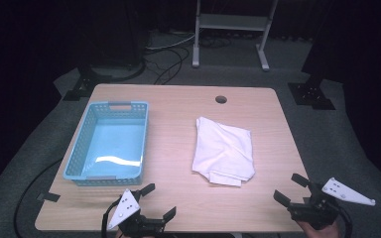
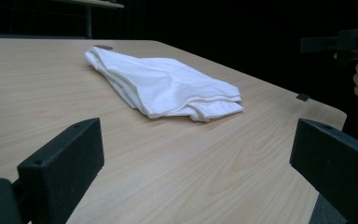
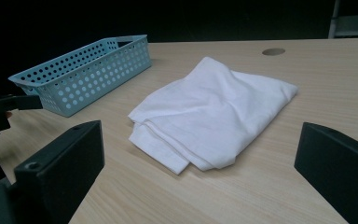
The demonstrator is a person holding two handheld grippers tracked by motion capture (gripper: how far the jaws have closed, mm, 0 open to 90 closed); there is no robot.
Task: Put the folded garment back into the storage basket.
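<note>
Grippers: left gripper (image 1: 159, 201) at 7 o'clock and right gripper (image 1: 291, 188) at 5 o'clock sit nearest, both at the near edge with jaws spread wide, nothing between them.
Table (image 1: 178, 208): pale wood, largest surface.
Basket (image 1: 89, 182): blue, perforated, at 9 o'clock, well apart from the cloth.
Cloth (image 1: 223, 150): white, folded, right of centre toward 3 o'clock.
Handling: likely light, soft, floppy; the layered near corner (image 3: 179, 163) looks best to pinch.
</note>
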